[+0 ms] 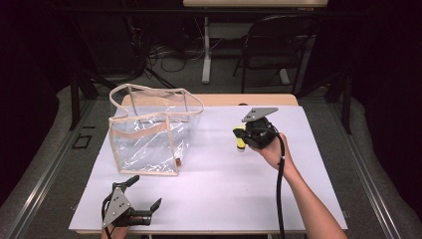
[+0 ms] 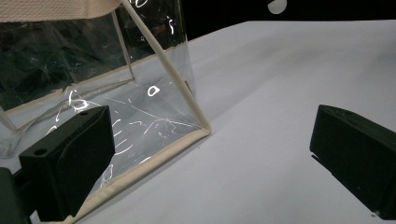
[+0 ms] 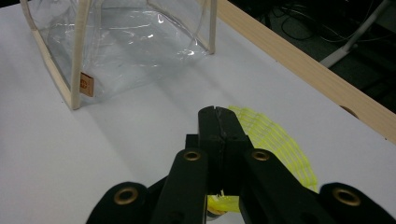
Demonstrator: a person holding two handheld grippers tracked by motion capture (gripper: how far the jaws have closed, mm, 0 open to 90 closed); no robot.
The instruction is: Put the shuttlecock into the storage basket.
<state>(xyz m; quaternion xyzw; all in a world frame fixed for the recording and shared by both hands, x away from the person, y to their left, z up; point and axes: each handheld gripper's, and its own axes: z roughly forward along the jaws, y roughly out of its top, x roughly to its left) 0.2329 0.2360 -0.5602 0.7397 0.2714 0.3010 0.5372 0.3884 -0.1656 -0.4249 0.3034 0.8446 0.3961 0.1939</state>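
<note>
The bag [image 1: 152, 139] at ten o'clock on the table is clear glossy plastic, creased and catching bright glints, edged in matt cream woven cloth tape; a small brown tag [image 3: 86, 84] that looks like leather sits on one corner seam; the table top [image 1: 214, 189] is smooth, matt white, with a pale bare wood edge [image 3: 299, 65] along its far side; the net [image 3: 275, 140] in the right gripper [image 3: 218, 116] is fine yellow mesh; both grippers are matt black plastic, the left gripper [image 1: 145, 193] under a dull grey plate.
</note>
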